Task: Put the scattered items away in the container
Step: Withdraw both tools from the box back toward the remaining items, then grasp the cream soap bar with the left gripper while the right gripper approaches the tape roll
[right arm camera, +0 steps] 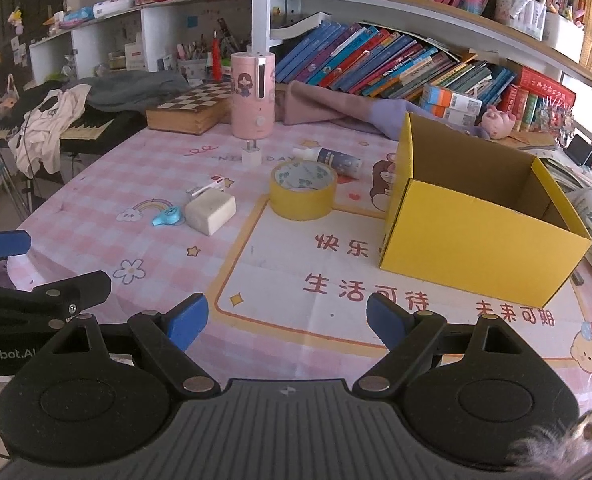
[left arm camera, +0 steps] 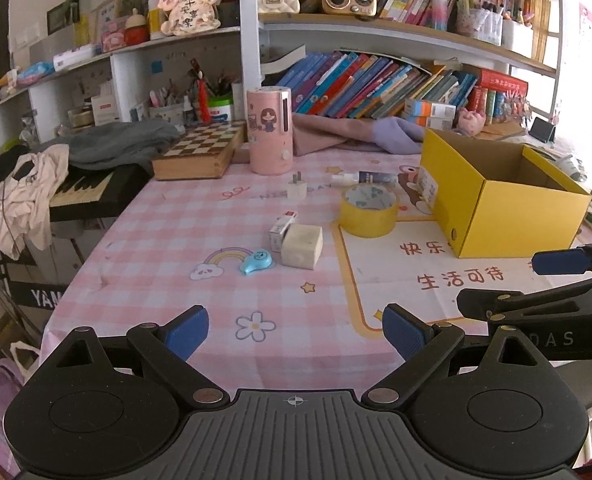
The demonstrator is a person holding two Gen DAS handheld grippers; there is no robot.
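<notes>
Right now I hold both claws spread wide and empty above the near edge of the tablecloth (right arm camera: pixel 95 184). Ahead of my left claw (left arm camera: pixel 296 334) lie the cream block (left arm camera: pixel 302 246), blue gadget (left arm camera: pixel 255 261) and tape roll (left arm camera: pixel 369 210). The yellow box (right arm camera: pixel 484 232) stands ahead-right of my right claw (right arm camera: pixel 287 322).

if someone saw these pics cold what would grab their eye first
Probably the bright yellow box, open-topped on the right side of the pink checked tablecloth. Next, the yellow tape roll lying flat just left of it, and the tall pink canister standing at the back edge before the crowded bookshelves.
</notes>
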